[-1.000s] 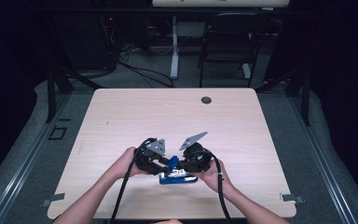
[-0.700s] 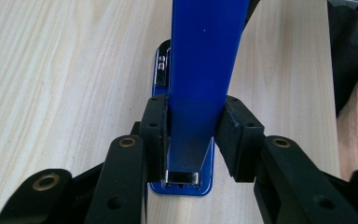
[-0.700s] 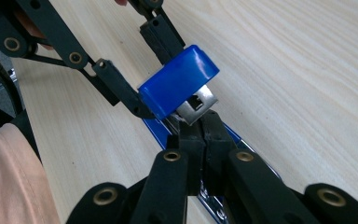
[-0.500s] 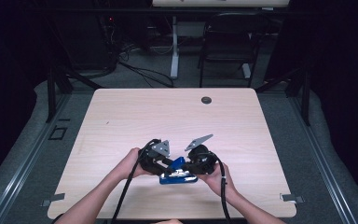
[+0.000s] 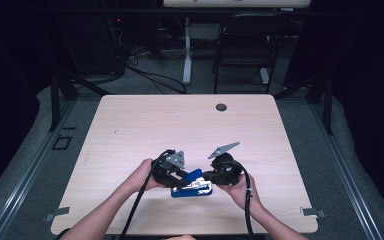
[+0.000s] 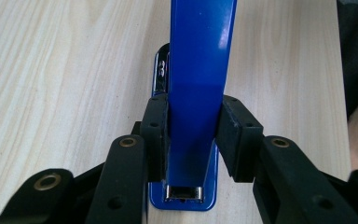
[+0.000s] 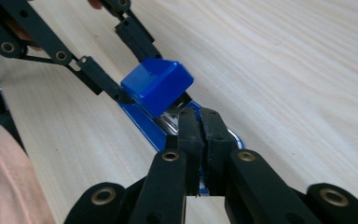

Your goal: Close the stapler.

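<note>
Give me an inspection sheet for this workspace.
Surface: pale wood-grain table, bare apart from the work.
Job's things: blue metal stapler near the front edge, top arm raised off its base.
Clutter: small dark round disc near the far edge.
Grippers: left gripper shut on the top arm; right gripper shut, jaws pressed together at the stapler's base.
Cables: black cables trail from both grippers.
Surroundings: dark chair, floor cables.

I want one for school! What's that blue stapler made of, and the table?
The blue stapler looks like glossy painted metal or hard plastic; light glints off its top, and a shiny silver metal channel shows inside. The table looks like pale wood or wood-look laminate, with matte grain lines.
</note>
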`<action>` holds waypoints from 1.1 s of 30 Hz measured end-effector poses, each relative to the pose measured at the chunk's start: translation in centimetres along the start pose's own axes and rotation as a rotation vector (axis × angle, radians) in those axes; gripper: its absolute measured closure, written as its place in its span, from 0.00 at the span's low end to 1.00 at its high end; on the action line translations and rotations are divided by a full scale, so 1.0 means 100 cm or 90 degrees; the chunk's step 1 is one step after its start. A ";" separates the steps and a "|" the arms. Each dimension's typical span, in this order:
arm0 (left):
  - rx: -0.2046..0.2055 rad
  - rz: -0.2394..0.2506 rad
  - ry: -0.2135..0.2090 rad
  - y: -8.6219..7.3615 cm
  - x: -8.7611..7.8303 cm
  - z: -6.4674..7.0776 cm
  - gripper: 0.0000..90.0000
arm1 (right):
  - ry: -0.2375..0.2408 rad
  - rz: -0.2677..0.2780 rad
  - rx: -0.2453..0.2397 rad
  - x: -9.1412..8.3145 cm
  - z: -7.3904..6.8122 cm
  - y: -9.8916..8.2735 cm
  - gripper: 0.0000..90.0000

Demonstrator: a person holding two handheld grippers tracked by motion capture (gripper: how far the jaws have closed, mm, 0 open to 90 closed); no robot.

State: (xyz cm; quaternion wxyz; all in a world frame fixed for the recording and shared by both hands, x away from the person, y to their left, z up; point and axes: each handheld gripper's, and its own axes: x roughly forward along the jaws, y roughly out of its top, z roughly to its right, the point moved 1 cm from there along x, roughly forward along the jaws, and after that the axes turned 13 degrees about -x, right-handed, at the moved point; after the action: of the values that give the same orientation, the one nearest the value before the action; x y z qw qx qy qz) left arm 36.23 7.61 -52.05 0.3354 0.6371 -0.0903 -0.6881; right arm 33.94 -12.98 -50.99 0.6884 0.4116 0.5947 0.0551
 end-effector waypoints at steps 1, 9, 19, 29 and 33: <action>0.000 -0.002 0.001 0.000 0.000 0.000 0.73 | -0.008 0.002 0.001 -0.002 0.001 0.000 0.98; -0.003 -0.014 0.001 0.005 0.013 0.001 0.73 | -0.043 0.055 -0.008 -0.026 0.003 0.011 0.98; -0.024 -0.022 0.016 0.002 0.014 -0.002 0.64 | -0.023 -0.039 -0.037 -0.001 -0.001 0.006 1.00; -0.106 0.024 0.075 -0.023 -0.023 -0.020 0.34 | -0.020 -0.084 -0.037 0.008 0.000 0.000 1.00; -0.133 0.036 0.091 -0.033 -0.036 -0.028 0.25 | -0.021 -0.091 -0.039 0.011 -0.002 -0.001 1.00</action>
State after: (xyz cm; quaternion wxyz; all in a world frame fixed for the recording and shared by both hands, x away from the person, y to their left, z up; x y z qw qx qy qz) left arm 37.58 13.07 -51.42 0.4250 0.6434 -0.0121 -0.6366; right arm 34.05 -12.33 -51.93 0.7125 0.3479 0.6091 0.0169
